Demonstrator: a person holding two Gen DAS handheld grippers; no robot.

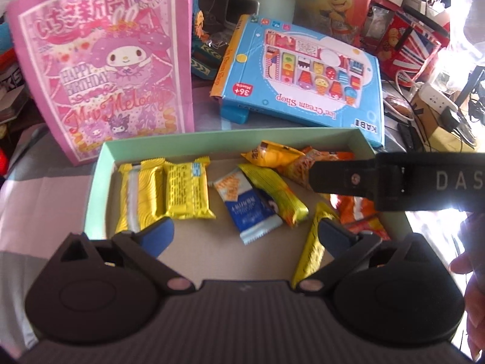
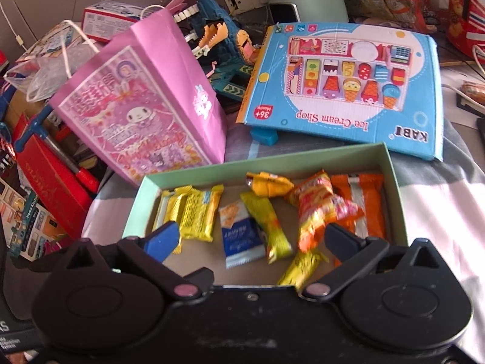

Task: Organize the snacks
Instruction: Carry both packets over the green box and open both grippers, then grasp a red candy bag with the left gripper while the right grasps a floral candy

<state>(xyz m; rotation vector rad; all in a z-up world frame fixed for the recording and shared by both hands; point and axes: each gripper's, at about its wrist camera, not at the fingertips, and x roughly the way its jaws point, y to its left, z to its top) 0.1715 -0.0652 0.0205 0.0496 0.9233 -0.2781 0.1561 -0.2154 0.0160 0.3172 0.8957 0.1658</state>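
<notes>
Snack packs (image 2: 266,224), yellow, orange and blue-white, lie loose in a shallow green box (image 2: 188,173) on a grey cloth. Both grippers, left (image 1: 245,236) and right (image 2: 251,239), hover over it, fingers wide apart, empty. Pink gift bag (image 1: 103,69) and blue toy box (image 2: 342,88) behind; clutter beyond blurred.

Your left wrist camera looks steeply down along its own fingers into the shallow green box (image 1: 103,157) from the near side, close above it, with the pink gift bag (image 1: 103,66) straight ahead and upright. Your right wrist camera sits a little further right and back, so the same bag (image 2: 145,103) leans off to its left. Both views share the box (image 2: 139,194), its snack packets (image 2: 266,221) and the blue Ice Cream Shop carton (image 1: 300,72) behind it.
</notes>
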